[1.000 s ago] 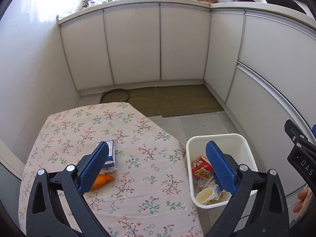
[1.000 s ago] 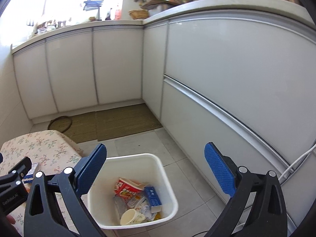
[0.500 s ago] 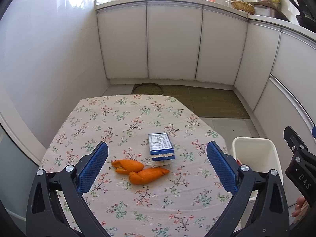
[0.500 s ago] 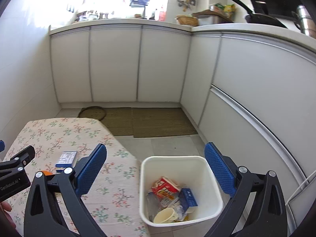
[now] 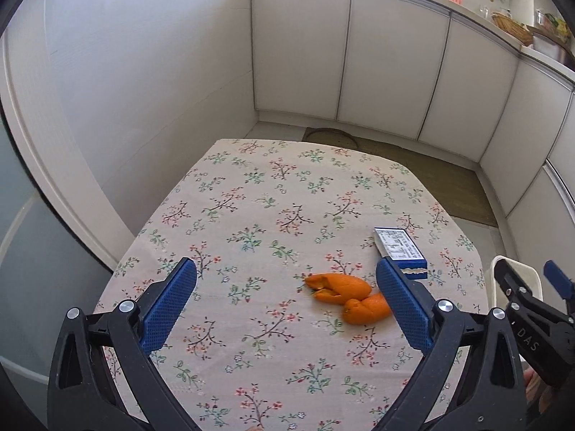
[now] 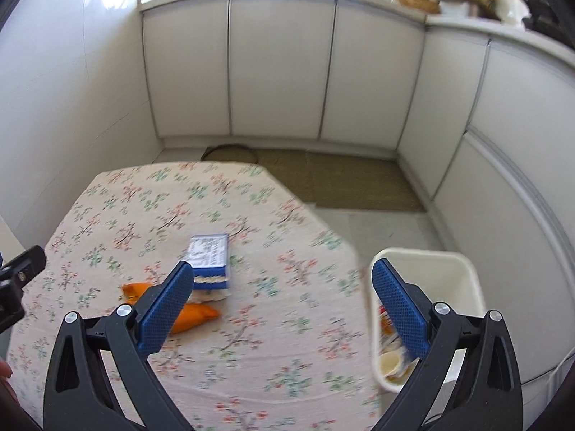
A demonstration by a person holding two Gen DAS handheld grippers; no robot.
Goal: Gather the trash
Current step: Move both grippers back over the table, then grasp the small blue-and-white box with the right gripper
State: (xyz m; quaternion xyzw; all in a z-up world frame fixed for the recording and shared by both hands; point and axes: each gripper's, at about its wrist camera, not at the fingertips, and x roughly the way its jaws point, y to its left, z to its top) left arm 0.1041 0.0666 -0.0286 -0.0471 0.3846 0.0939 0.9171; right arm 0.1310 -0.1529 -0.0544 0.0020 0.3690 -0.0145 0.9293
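The right finger pad (image 5: 402, 309) covered part of the orange peel (image 5: 345, 296). The bin (image 6: 463, 287) contents were blurred and half hidden.

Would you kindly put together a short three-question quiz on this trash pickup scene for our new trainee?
1. True or false: the left tongs are shut on the orange peel.
2. Which item lies farther from the cameras on the floral tablecloth: A) the blue box, B) the orange peel?
3. Fill in: the white bin stands off the table's ____ side, as the right wrist view shows it.

Key: 1. False; both the left tongs and the right tongs are open and hold nothing. 2. A. 3. Right.
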